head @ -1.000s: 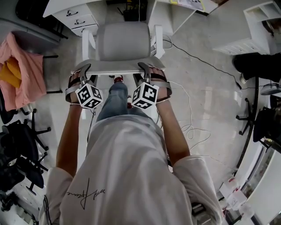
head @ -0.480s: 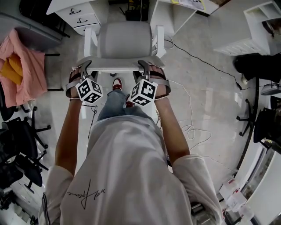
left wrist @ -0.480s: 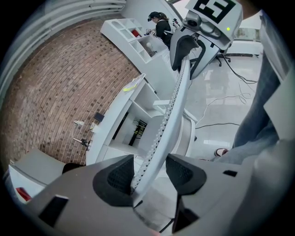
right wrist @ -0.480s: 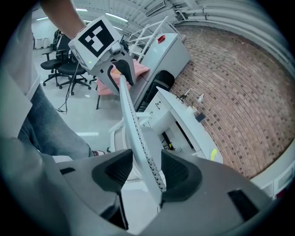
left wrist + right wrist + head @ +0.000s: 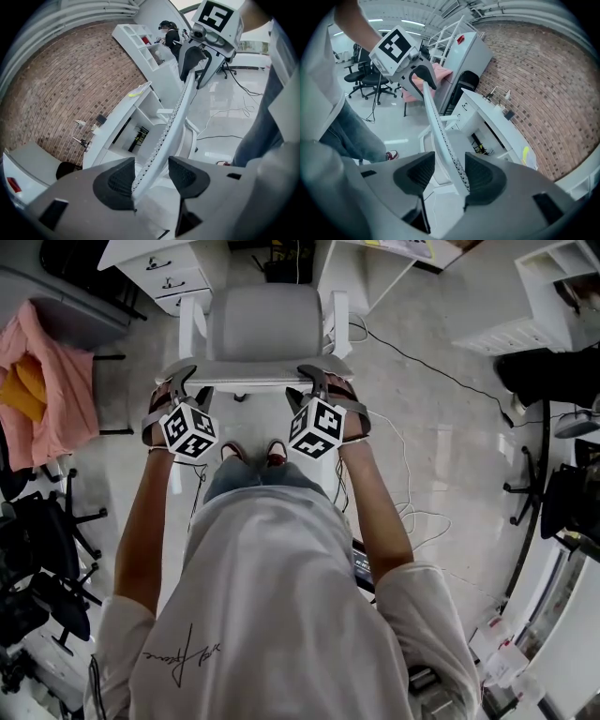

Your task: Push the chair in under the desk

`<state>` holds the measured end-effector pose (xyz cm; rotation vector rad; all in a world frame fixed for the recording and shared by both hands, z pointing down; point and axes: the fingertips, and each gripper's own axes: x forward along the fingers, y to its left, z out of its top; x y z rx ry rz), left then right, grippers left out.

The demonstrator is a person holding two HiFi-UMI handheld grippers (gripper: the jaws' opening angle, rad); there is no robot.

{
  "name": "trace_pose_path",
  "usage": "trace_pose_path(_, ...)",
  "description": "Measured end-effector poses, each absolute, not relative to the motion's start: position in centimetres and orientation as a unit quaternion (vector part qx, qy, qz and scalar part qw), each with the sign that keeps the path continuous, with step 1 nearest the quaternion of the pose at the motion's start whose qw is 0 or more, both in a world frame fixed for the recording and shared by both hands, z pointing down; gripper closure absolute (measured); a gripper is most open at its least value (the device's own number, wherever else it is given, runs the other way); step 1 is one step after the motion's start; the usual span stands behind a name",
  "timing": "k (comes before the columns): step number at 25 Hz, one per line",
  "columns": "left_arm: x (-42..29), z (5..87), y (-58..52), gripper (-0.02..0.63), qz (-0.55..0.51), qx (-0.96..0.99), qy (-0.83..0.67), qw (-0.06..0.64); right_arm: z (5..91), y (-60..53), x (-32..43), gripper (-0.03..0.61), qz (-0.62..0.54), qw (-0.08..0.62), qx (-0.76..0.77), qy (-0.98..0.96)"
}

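A: Chair (image 5: pixel 262 324) status?

B: Facing the worktop (image 5: pixel 131 251), lined up with its knee gap. Seat front is roughly at the worktop's edge. The rest of the seat and both armrests (image 5: pixel 339 326) are out on the open side. Not in yet; I'd call it under halfway.

A: Grippers?

B: Both on the backrest (image 5: pixel 253 374) top rim, the part of the chair farthest from the worktop. Left gripper (image 5: pixel 181 388): jaws apart, straddling the rim, one pad touching it, gap at the other. Right gripper (image 5: pixel 312 382): same, jaws apart round the rim, not clamped. Reads as push contact, not a grasp.

A: What's left?

B: Roll it straight toward the worktop until the seat's under. Armrests look like the limit; can't tell if they clear the underside. Drawer unit (image 5: pixel 173 282) stands under the worktop's left end, just beside the chair's path, so keep it straight.
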<state>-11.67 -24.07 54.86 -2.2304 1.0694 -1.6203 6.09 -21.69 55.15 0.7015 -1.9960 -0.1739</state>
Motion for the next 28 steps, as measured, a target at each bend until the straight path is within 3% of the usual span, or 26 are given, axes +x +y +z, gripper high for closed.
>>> trace_pose_path(20, -11.7, 51.7, -22.5, 0.402, -0.456, -0.804, 0.379, 0.056, 51.8, -19.9, 5.2, 0.392, -0.024, 0.432, 0.304, -0.849)
trace_pose_path(28, -9.8, 50.2, -19.4, 0.436, -0.34, -0.84, 0.417, -0.069, 50.3, -18.1, 4.7, 0.445, 0.023, 0.385, 0.313, -0.868)
